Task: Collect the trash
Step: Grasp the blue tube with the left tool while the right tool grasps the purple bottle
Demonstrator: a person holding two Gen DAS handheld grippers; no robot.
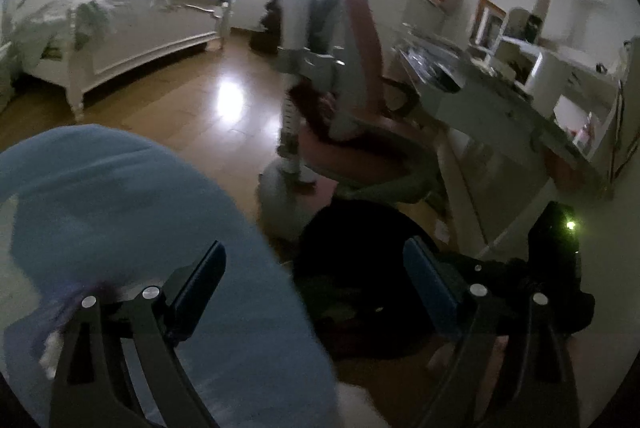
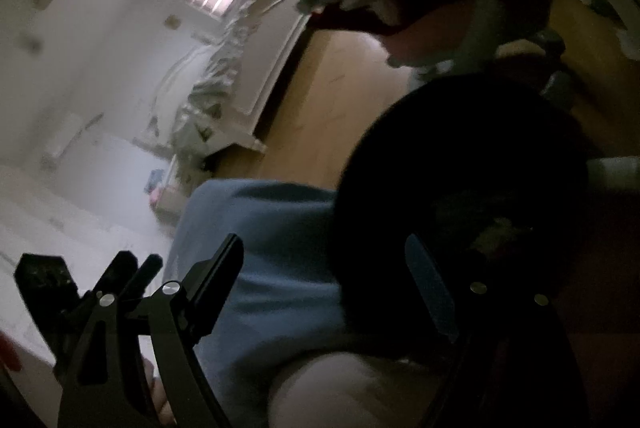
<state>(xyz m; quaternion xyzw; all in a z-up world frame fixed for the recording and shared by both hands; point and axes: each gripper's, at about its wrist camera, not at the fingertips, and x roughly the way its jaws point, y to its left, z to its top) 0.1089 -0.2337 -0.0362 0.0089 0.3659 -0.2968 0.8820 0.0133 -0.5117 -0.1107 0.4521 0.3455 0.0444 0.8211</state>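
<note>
- Jaws of the left gripper (image 1: 316, 280) stand wide apart with nothing gripped; between and just ahead of its blue-padded fingers (image 1: 200, 288) lies a dark round bin lined with a black bag (image 1: 360, 268), blurred scraps inside.
- Pale blue cloth (image 1: 140, 228) bulges to its left, under the left finger.
- Beyond the bin stands a pink-and-grey swivel chair (image 1: 360, 100) beside a white desk (image 1: 520, 100).
- Right gripper (image 2: 324, 292) is likewise spread wide and empty; the same bin (image 2: 460, 168) sits ahead, towards its right finger.

The left gripper (image 1: 316, 292) and the right gripper (image 2: 324, 292) both tilt downward, jaws spread wide, gripping nothing.
</note>
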